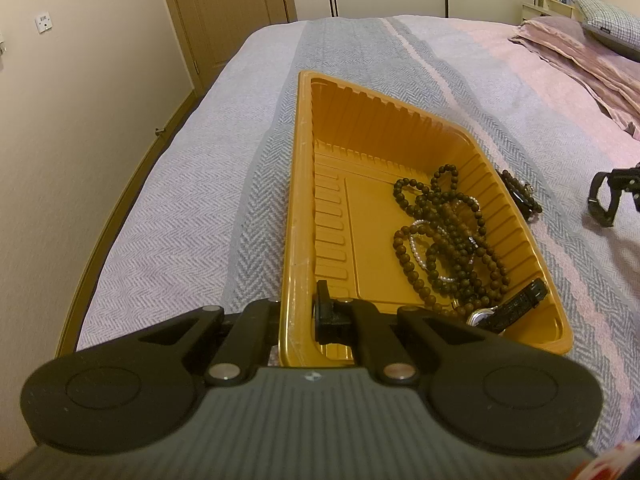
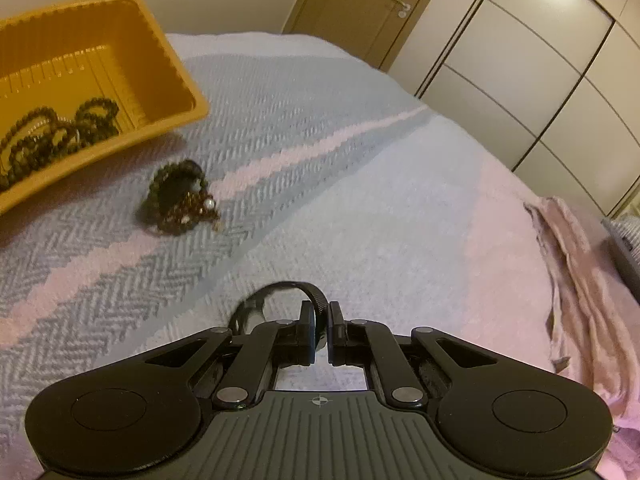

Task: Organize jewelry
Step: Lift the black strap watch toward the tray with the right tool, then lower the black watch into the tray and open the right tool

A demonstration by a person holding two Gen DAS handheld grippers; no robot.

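A striped herringbone bedspread carries the orange tray, a bead bracelet pile and folded pink cloth.

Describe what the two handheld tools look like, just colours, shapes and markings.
Both look alike. The left tool and right tool have a dark grey ribbed body with a small crosshair mark at the front edge. Two round black discs sit either side, and black linkage arms with silver pivot pins run to flat black rectangular fingers. No cables or sleeves show.
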